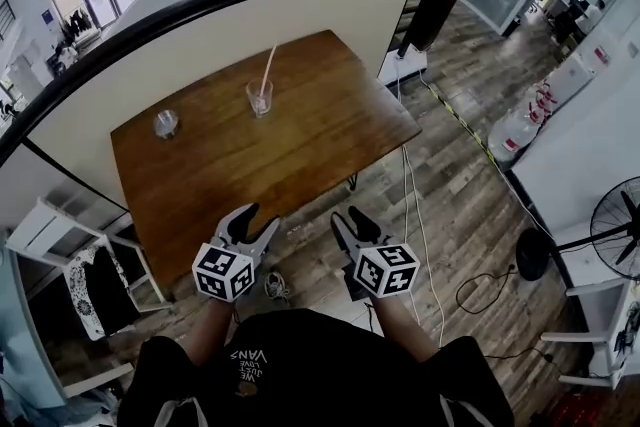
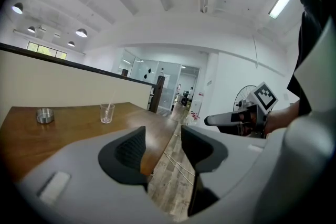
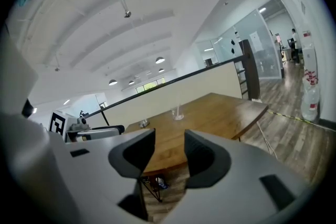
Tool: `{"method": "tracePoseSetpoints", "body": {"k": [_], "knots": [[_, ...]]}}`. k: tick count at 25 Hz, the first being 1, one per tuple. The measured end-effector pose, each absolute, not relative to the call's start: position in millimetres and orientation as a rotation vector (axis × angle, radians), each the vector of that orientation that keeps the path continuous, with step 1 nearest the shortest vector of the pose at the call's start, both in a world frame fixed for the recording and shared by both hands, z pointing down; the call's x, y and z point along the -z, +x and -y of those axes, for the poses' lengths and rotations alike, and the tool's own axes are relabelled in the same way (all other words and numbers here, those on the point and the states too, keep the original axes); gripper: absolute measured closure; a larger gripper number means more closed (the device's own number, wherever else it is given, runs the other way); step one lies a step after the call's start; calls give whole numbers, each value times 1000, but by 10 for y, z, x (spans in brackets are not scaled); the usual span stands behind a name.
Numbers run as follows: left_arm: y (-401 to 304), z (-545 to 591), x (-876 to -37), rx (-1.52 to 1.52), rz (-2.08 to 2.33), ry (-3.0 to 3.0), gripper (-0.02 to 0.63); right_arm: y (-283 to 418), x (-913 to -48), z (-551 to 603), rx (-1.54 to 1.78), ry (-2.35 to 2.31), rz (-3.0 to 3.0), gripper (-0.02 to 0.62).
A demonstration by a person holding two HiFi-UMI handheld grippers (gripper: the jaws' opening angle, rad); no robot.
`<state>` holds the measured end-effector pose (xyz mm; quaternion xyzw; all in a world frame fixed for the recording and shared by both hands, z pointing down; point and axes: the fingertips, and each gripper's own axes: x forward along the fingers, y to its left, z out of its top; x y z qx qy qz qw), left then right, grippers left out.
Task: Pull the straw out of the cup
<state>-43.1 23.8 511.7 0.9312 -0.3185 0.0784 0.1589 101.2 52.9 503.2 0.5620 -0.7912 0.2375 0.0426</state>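
The left tongs [image 1: 260, 217] and right tongs [image 1: 347, 215] gape wide and empty, likely ready to reach. Well ahead of both, the straw [image 1: 270, 65] leans in the clear cup [image 1: 259, 101] on the worktop [image 1: 300, 155].

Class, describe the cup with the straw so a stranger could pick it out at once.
Find the brown wooden table beside the cream partition wall. Toward its far side stands a clear glass cup. Unlike the small round metal dish to its left, it holds a pale straw.
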Motion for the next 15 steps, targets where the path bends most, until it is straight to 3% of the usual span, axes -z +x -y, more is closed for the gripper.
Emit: {"method": "tracePoseSetpoints", "body": {"k": [15], "knots": [[-609,1045,-5143,-268,793,2694,397,808,-5086,593,-772,1837,2338,445]]}}
